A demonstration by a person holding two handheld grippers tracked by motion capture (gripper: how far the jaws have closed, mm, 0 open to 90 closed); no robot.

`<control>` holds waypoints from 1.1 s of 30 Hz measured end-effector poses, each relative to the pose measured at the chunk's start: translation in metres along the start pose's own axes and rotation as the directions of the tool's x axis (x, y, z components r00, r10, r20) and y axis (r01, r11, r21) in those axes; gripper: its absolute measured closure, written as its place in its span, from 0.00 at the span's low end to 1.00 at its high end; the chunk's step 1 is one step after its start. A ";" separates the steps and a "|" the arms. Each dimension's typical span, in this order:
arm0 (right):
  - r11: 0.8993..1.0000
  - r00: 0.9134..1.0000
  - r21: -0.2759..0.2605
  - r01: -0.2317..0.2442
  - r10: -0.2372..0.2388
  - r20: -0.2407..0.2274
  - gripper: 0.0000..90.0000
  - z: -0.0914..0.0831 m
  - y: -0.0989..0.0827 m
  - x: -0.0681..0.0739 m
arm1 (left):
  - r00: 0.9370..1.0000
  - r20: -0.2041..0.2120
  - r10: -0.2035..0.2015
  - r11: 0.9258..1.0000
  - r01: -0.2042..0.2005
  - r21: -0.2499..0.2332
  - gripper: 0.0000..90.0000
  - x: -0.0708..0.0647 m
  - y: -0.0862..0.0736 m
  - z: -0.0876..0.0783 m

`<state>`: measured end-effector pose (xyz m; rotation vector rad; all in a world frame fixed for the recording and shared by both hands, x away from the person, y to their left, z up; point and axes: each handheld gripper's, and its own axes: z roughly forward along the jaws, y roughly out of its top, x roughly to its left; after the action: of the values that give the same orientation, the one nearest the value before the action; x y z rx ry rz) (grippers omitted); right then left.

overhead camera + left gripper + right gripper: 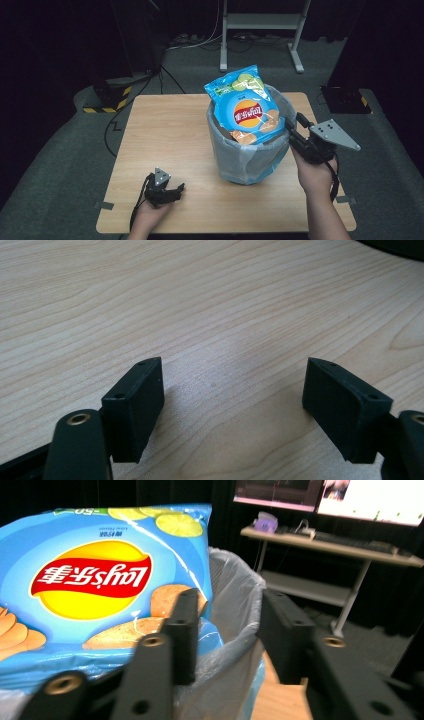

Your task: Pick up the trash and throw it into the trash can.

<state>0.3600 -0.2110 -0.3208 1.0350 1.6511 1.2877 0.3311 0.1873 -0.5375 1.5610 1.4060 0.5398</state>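
High view shows a blue chip bag [247, 107] standing upside down in a bin [250, 160] lined with a plastic bag, and the bin sits near the right edge of the desk [165, 135], toward the far side. The right gripper [292, 127] is at the bin's right rim, just beside the chip bag, and its jaws are spread with the rim and liner between them, not pinching the chip bag. The left gripper [176, 190] rests near the front edge of the desk, well apart from the bin, with its jaws spread wide over bare wood.
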 end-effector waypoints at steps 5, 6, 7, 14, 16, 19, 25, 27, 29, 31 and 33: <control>0.999 1.000 0.048 0.002 -0.002 0.002 0.51 0.007 0.003 0.002 | 1.000 0.000 0.004 1.000 -0.004 0.005 0.27 0.000 0.000 0.000; 0.999 1.000 0.042 0.008 -0.008 0.010 0.50 0.006 0.003 0.002 | 1.000 0.000 0.006 1.000 -0.006 0.006 0.27 0.000 0.000 0.000; 0.999 1.000 0.034 0.008 -0.009 0.010 0.49 0.006 0.003 0.003 | 1.000 0.000 0.004 1.000 -0.004 0.004 0.27 0.000 0.000 0.000; 0.999 0.999 -0.032 0.038 -0.038 -0.017 0.49 -0.007 0.030 0.016 | 1.000 0.002 -0.002 1.000 0.002 -0.001 0.27 0.000 0.000 0.000; 0.998 0.997 -0.036 0.052 -0.054 -0.048 0.51 -0.011 0.039 0.031 | 1.000 0.006 0.007 1.000 -0.007 0.009 0.27 0.000 0.000 -0.001; 0.997 0.996 -0.033 0.066 -0.068 -0.055 0.53 -0.014 0.034 0.043 | 1.000 0.012 0.007 1.000 -0.007 0.004 0.27 0.000 0.000 -0.001; 0.999 0.999 -0.026 0.048 -0.048 -0.005 0.59 -0.024 0.013 0.031 | 1.000 0.015 0.012 1.000 -0.012 0.006 0.27 0.000 0.000 -0.001; 0.999 0.998 -0.040 0.029 -0.027 0.049 0.63 -0.035 0.003 0.015 | 1.000 0.015 0.014 1.000 -0.014 0.007 0.27 0.000 0.000 -0.001; 0.999 0.996 -0.040 0.012 -0.009 0.083 0.65 -0.039 -0.004 0.003 | 1.000 0.015 0.012 1.000 -0.012 0.006 0.27 0.000 0.000 -0.001; 1.000 0.995 -0.026 -0.008 0.010 0.100 0.67 -0.040 -0.012 -0.006 | 1.000 0.015 0.012 1.000 -0.013 0.006 0.27 0.000 0.000 -0.001; 1.000 0.994 -0.005 -0.014 0.014 0.113 0.69 -0.039 -0.022 -0.011 | 1.000 0.015 0.013 1.000 -0.013 0.007 0.27 0.000 0.000 -0.001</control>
<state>0.3249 -0.2377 -0.3345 1.0982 1.5579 1.2191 0.3302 0.1875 -0.5375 1.5773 1.3884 0.5304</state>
